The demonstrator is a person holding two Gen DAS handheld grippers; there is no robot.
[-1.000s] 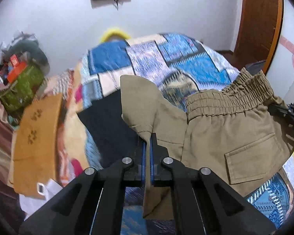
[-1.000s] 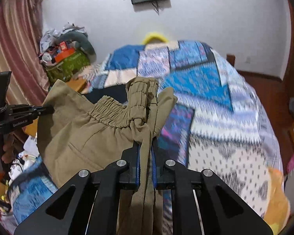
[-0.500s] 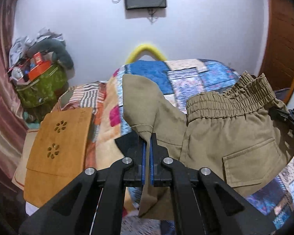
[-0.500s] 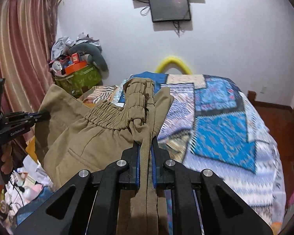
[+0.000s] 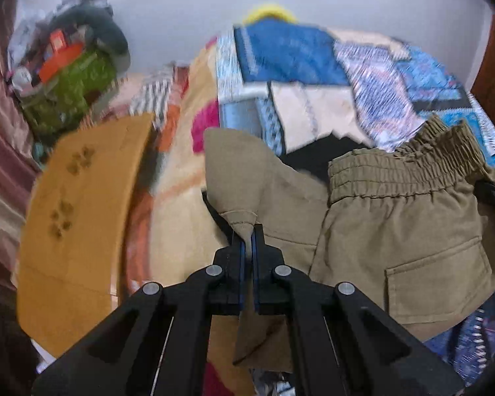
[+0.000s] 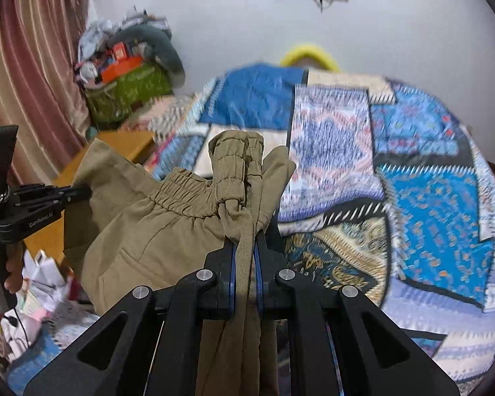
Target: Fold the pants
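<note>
Both grippers were clamped on the pants (image 5: 396,231), held up in the air over the bed (image 6: 412,171), not yet laid down. On the left, past the wooden board (image 5: 79,217) beside the bed, my left gripper (image 5: 247,241) had its fingers closed nearly flat on a seamed corner of the khaki cloth. Compared with half a second back, both views had tipped down: less wall, more quilt, and the background was smeared, so I was swinging the garment down toward the bed. The grips themselves hadn't changed. To the right, the elastic waistband (image 5: 406,171) stretched between my hands, back pocket showing. My right gripper (image 6: 244,247) was pinched on a thick bunch of waistband fabric, the rest hanging below. I judged the lay-down was starting; folding proper was yet to come.
</note>
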